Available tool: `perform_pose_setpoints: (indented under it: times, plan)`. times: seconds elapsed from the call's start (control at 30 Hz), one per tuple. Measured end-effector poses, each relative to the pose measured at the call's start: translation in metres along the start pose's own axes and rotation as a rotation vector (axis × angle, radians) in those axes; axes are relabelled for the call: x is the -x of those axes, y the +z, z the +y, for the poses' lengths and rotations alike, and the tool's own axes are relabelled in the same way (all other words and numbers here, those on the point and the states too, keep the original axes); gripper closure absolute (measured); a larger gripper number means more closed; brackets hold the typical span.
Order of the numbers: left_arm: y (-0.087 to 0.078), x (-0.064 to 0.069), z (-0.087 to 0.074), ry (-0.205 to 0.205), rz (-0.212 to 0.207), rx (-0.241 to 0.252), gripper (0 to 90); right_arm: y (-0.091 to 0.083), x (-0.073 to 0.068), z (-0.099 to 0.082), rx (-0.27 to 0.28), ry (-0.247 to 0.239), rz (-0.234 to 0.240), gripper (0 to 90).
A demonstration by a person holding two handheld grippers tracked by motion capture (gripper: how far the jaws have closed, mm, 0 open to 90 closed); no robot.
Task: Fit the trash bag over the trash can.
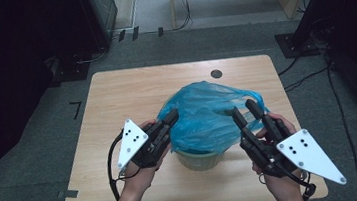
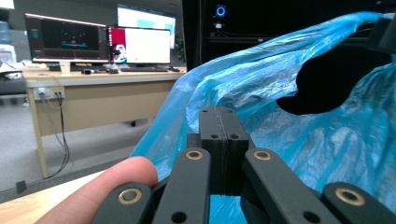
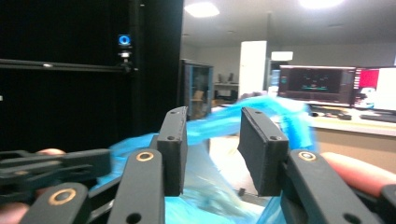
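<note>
Bag (image 1: pixel 203 115) in bin (image 1: pixel 200 158), between tools.

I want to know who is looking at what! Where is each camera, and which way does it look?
High view: above the table, looking down at the blue bag in its bin; both hands and forearms show.
Left gripper view: on the left gripper, jaws shut, facing bag and desks; a fingertip shows.
Right gripper view: on the right gripper, jaws open, facing the bag; fingers show.
All three share the bag.

The blue bag (image 1: pixel 207 115) hides most of the bin (image 1: pixel 199 159); its handle (image 3: pixel 280 112) looks blurred.
</note>
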State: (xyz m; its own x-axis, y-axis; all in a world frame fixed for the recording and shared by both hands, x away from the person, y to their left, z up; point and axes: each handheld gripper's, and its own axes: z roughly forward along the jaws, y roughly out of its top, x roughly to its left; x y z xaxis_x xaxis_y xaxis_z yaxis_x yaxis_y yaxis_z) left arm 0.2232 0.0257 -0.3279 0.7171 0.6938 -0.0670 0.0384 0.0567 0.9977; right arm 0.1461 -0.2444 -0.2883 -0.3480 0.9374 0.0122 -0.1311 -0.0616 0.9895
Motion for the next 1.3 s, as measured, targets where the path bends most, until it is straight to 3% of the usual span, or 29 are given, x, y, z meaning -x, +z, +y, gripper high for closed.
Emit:
perform_pose_setpoints:
  times: [0.13,0.33,0.47,0.67,0.77,0.83,0.9,1.0,1.07,1.13,1.2,1.3]
  plan:
    - [-0.002,-0.007,-0.002,-0.019,0.023,0.004,90.0,-0.008,0.014,-0.002,0.012,0.026,-0.018,61.2]
    - [-0.002,-0.022,-0.004,-0.058,0.075,0.005,90.0,-0.018,0.031,-0.003,0.039,0.038,-0.005,58.0]
    - [-0.006,-0.029,-0.006,-0.089,0.082,0.014,90.0,-0.015,0.045,-0.011,0.003,0.047,-0.080,56.0]
    - [-0.014,-0.037,-0.011,-0.113,0.067,0.047,90.0,0.002,0.066,-0.039,-0.088,0.089,-0.176,48.6]
    - [-0.020,-0.042,-0.015,-0.123,0.049,0.070,90.0,0.012,0.080,-0.057,-0.154,0.188,-0.238,36.7]
    - [-0.023,-0.044,-0.017,-0.134,0.048,0.077,90.0,0.017,0.089,-0.065,-0.188,0.266,-0.247,32.9]
    - [-0.025,-0.047,-0.020,-0.147,0.049,0.081,90.0,0.021,0.096,-0.072,-0.223,0.358,-0.220,29.7]
    - [-0.027,-0.049,-0.025,-0.158,0.038,0.079,90.0,0.026,0.100,-0.077,-0.256,0.455,-0.126,30.0]
    - [-0.028,-0.049,-0.029,-0.166,0.036,0.081,90.0,0.029,0.098,-0.078,-0.265,0.487,-0.059,39.5]
    - [-0.028,-0.050,-0.033,-0.176,0.035,0.075,90.0,0.030,0.093,-0.078,-0.265,0.479,-0.014,60.9]
    - [-0.029,-0.050,-0.036,-0.188,0.030,0.069,90.0,0.032,0.087,-0.076,-0.266,0.447,-0.021,78.1]
    - [-0.030,-0.050,-0.039,-0.191,0.027,0.057,90.0,0.032,0.083,-0.073,-0.272,0.386,-0.073,89.8]
